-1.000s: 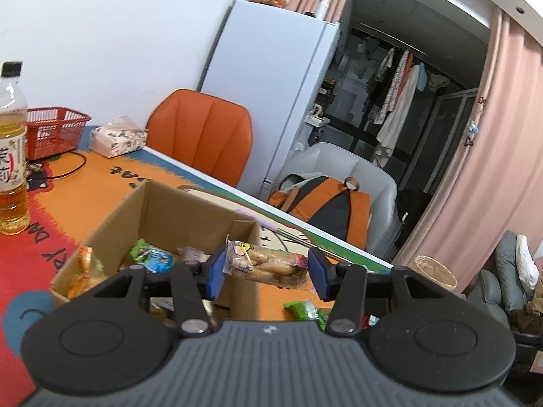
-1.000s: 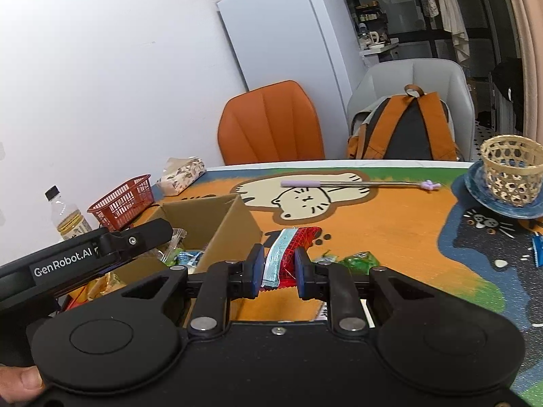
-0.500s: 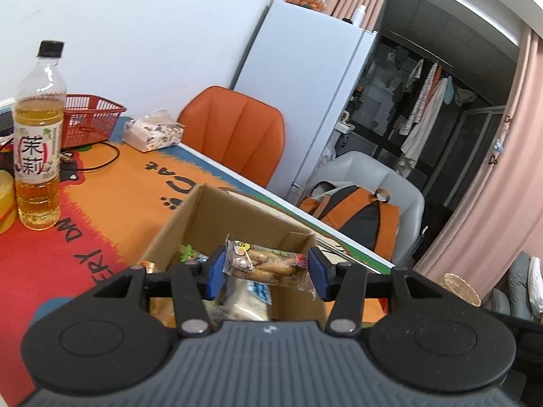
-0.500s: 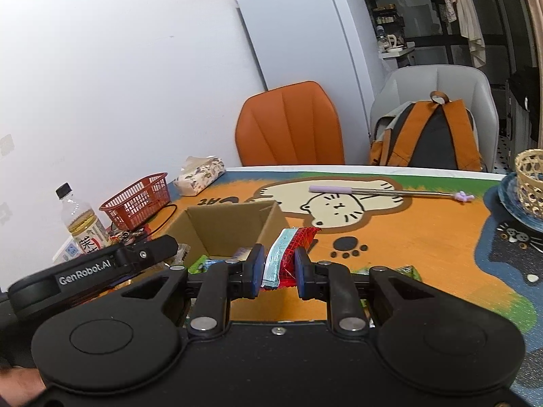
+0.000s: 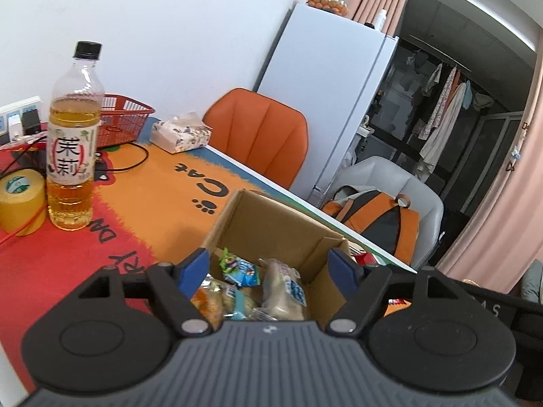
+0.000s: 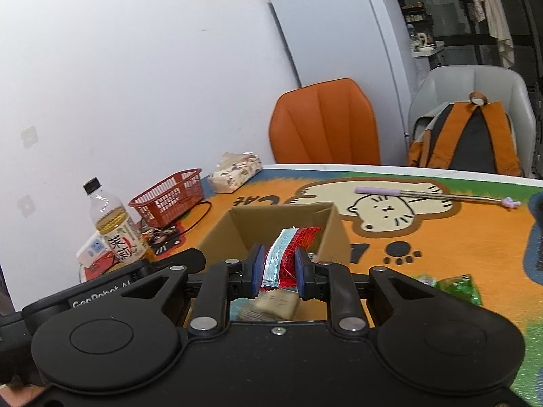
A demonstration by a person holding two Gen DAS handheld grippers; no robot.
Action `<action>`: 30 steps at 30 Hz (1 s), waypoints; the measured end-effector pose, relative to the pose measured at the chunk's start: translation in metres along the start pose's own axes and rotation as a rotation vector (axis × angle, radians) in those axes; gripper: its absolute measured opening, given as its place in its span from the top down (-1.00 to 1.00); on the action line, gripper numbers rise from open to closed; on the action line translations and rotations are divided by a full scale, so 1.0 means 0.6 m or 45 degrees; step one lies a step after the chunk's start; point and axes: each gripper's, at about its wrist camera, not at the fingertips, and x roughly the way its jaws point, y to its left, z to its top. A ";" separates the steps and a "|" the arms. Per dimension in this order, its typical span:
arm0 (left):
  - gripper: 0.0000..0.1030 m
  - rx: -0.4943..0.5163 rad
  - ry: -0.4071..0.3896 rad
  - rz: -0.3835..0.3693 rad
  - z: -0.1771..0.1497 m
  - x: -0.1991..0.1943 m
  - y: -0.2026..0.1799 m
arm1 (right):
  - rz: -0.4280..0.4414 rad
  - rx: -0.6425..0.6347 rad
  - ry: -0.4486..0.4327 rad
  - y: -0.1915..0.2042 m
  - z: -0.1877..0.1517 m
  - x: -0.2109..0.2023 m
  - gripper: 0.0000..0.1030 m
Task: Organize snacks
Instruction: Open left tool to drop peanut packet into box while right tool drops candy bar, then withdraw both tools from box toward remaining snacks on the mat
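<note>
left wrist view first: the left gripper [image 5: 269, 266] is opening over the cardboard box [image 5: 271, 218], jaws spreading wide with nothing between them now. half a second ago it pinched a clear pack of brown snacks; that pack is gone from the pads, and i cannot pick it out among the wrapped snacks [image 5: 253, 286] lying in the box. the tea bottle [image 5: 74, 135] has slid in closer at 9 o'clock, with a yellow tape roll [image 5: 22, 198] just beside it.

right wrist view: the right gripper [image 6: 278, 269] is clamped tight on a red and pale-blue snack packet [image 6: 288, 254], same grip as a second ago, and it now hangs over the near edge of the box rather than short of it. a green packet [image 6: 458, 286] lies on the mat at 3 o'clock.

the cat-print table mat [image 6: 424, 237] is orange and red. red basket [image 6: 169, 196] and tissue pack [image 6: 236, 171] sit at 10 o'clock, orange chair [image 6: 324, 123] at 12, white fridge [image 6: 336, 27] behind it, a backpack [image 6: 468, 139] on the grey chair [image 6: 471, 81] at 2.
</note>
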 end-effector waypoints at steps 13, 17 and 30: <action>-0.69 -0.038 0.014 0.053 -0.004 -0.008 0.019 | -0.050 0.034 0.000 -0.014 -0.012 -0.014 0.15; -0.72 -0.032 0.016 0.045 -0.008 -0.012 0.016 | -0.075 0.066 0.006 -0.029 -0.020 -0.025 0.08; -0.80 0.008 -0.001 -0.007 -0.022 -0.040 -0.026 | -0.178 0.133 -0.028 -0.078 -0.038 -0.081 -0.12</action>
